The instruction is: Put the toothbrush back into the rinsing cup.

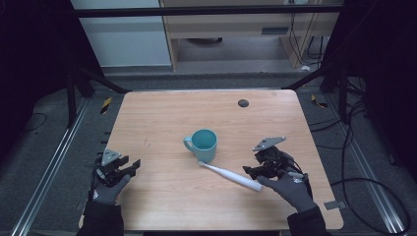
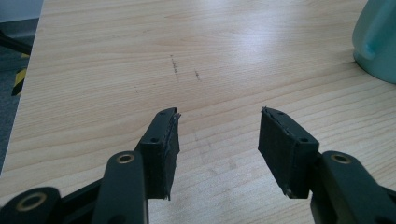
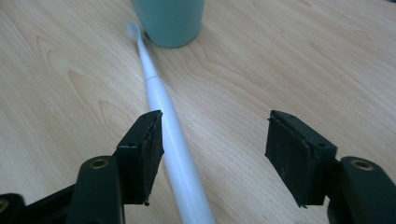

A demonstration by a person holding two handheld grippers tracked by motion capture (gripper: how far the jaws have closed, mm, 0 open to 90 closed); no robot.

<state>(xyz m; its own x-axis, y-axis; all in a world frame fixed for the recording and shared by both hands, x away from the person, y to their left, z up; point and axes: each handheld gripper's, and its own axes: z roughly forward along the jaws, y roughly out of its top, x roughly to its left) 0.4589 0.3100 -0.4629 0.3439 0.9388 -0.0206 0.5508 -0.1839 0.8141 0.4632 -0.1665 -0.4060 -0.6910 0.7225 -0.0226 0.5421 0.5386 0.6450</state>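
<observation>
In the high view, the person's gloved right hand brings the right gripper (image 1: 252, 170) over the butt end of the slim white plastic electric toothbrush (image 1: 231, 175), which lies flat on the pale wooden table (image 1: 162, 113), its head touching the base of the teal ceramic mug (image 1: 203, 144). The left gripper (image 1: 129, 167) rests near the left edge.

In the left gripper view, its jaws stand apart, empty.

In the right gripper view, the jaws are spread, the toothbrush lying free beside one pad. It seems laid down; mug untouched.
</observation>
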